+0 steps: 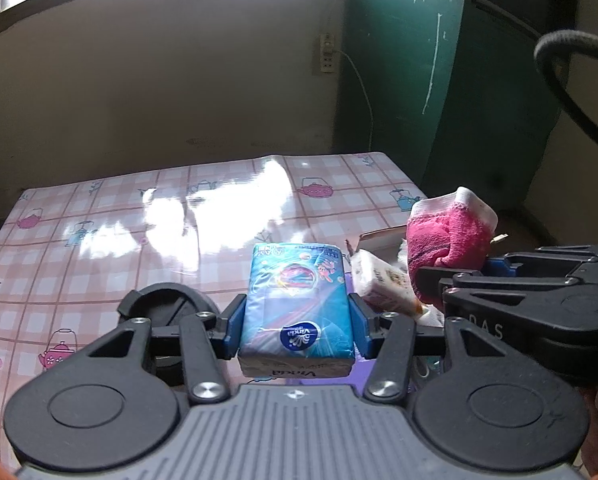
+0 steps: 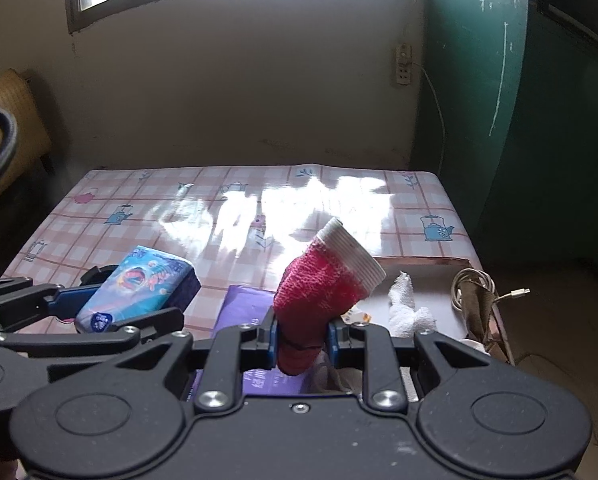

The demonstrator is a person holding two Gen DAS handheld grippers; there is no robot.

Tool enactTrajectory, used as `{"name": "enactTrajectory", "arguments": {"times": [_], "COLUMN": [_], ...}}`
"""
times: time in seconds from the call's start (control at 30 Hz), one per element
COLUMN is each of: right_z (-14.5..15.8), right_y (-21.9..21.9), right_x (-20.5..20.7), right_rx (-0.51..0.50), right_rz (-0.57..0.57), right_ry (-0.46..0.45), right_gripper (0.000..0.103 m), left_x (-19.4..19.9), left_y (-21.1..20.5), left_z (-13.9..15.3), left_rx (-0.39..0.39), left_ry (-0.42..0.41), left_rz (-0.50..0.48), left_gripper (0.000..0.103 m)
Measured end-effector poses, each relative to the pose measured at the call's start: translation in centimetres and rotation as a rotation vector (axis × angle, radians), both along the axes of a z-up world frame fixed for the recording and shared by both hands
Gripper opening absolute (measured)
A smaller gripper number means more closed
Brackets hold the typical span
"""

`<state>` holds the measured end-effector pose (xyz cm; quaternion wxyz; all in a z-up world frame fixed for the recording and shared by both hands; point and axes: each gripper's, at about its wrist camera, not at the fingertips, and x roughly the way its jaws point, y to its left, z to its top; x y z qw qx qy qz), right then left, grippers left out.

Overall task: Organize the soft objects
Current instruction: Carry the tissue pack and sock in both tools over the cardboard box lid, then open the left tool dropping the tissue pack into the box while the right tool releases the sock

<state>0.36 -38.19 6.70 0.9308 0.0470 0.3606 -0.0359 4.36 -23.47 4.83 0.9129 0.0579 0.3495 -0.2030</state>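
The left gripper point(image 1: 295, 320) is pinching a blue plastic-wrapped pack of tissues point(image 1: 297, 300) by its two long sides, its blue pads pressing the wrapper squarely. That side-on hold is keeping the soft pack flat and level, probably so it can be set down without crumpling. The pack is hanging clear above the pink checked, teapot-patterned tabletop point(image 1: 119, 216).

The right gripper point(image 2: 301, 334) is clamping a rolled pink terry sock with a white ribbed cuff point(image 2: 323, 292) at its lower end. The cuff is sticking up and leaning away to the right. Gripping low is leaving most of the roll free, which looks suited to dropping it cuff-first into a container.

A shallow open cardboard box point(image 2: 423, 263) is sitting at the right edge of the tabletop, holding a white crumpled cloth point(image 2: 405, 306) and a coiled cable point(image 2: 471, 284). A purple flat packet point(image 2: 243, 304) is lying just beside it.

Both grippers are pointing forward, roughly level, side by side and close together above the near edge, the left one's pack near the sock.
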Motion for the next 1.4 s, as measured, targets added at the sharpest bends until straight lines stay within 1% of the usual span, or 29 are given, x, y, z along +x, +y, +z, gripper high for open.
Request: {"name": "enactTrajectory", "arguments": {"times": [0.57, 0.97, 1.17, 1.3, 1.4], "right_z": [-0.6, -1.0, -1.5, -1.9, -2.1], "right_y": [-4.9, -10.4, -12.3, -13.2, -13.8], "right_x": [-0.5, -0.2, 0.3, 1.0, 1.6], "right_rx": [-0.01, 0.005, 0.025, 0.024, 0.021], "right_rz": [-0.052, -0.107, -0.114, -0.124, -0.131], "right_ry": [0.02, 0.019, 0.033, 0.045, 0.045], "right_gripper": [0.028, 0.028, 0.028, 0.03, 0.034], "left_x": [0.0, 0.5, 0.5, 0.9, 1.3], "left_y": [-4.3, -7.5, -9.5, -11.0, -11.7], "left_z": [-0.7, -1.5, -2.0, -2.5, -3.1], "left_rx": [-0.015, -0.022, -0.044, -0.069, -0.081], "left_ry": [0.003, 0.0, -0.004, 0.004, 0.016], "left_rz": [-0.076, -0.138, -0.189, -0.228, -0.25], "left_gripper": [0.053, 0.053, 0.053, 0.053, 0.053]}}
